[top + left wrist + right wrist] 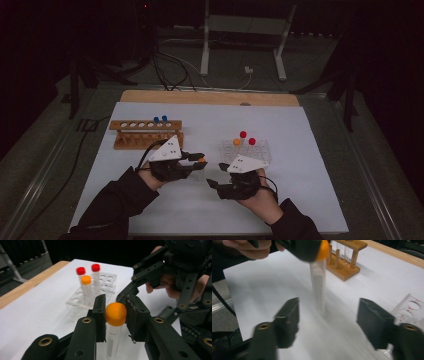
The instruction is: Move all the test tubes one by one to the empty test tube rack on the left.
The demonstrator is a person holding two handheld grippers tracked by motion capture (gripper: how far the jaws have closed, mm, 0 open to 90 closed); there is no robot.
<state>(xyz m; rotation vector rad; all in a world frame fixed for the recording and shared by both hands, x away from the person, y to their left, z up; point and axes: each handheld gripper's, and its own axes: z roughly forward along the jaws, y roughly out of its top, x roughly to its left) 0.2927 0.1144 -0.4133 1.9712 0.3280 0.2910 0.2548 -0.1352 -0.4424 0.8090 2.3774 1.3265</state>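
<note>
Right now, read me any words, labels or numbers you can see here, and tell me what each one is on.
No text can be read in full.
Orange-capped tube: faint grey print on its side, too blurred to read.
Clear plastic rack: small red marks beside its holes, too small to read.
Wooden rack: no lettering seen.

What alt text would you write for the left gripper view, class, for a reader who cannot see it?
The left claw grips an orange-capped tube by its cap, upright above the white sheet. Behind it a clear rack holds two red-capped tubes and an orange-capped one; the other hand's claw is at right.
</note>
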